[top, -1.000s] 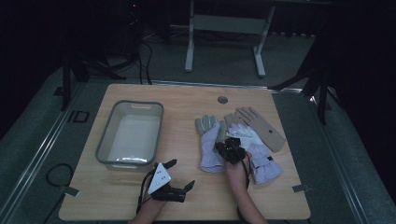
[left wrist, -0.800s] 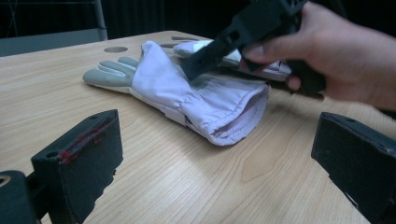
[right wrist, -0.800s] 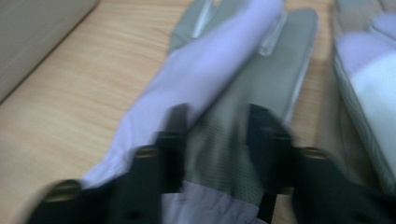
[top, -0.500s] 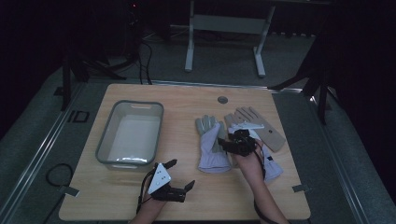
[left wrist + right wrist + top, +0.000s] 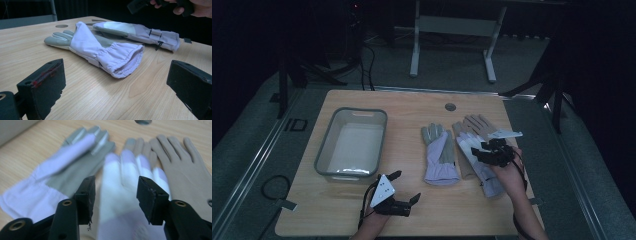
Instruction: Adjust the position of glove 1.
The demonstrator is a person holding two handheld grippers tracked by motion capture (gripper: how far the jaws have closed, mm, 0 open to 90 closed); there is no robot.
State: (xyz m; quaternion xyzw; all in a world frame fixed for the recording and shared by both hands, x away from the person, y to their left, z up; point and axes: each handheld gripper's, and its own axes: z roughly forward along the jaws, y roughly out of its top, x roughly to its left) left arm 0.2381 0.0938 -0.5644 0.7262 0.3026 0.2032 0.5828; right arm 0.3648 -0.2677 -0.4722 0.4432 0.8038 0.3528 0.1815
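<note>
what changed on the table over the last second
The right hand-held gripper moved from the gloves' cuffs up toward their fingers and to the right; its jaws have just been opening then closing a little, pads clear of the right-hand lilac glove below. The left hand-held gripper, left-hand lilac glove, tan glove and bin stayed put.

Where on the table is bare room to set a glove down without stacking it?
Bare wood lies between the bin and the left lavender glove, along the far edge around the round hole, and along the near edge beside the left gripper. The right side is crowded: a second lavender glove overlaps a tan glove.
</note>
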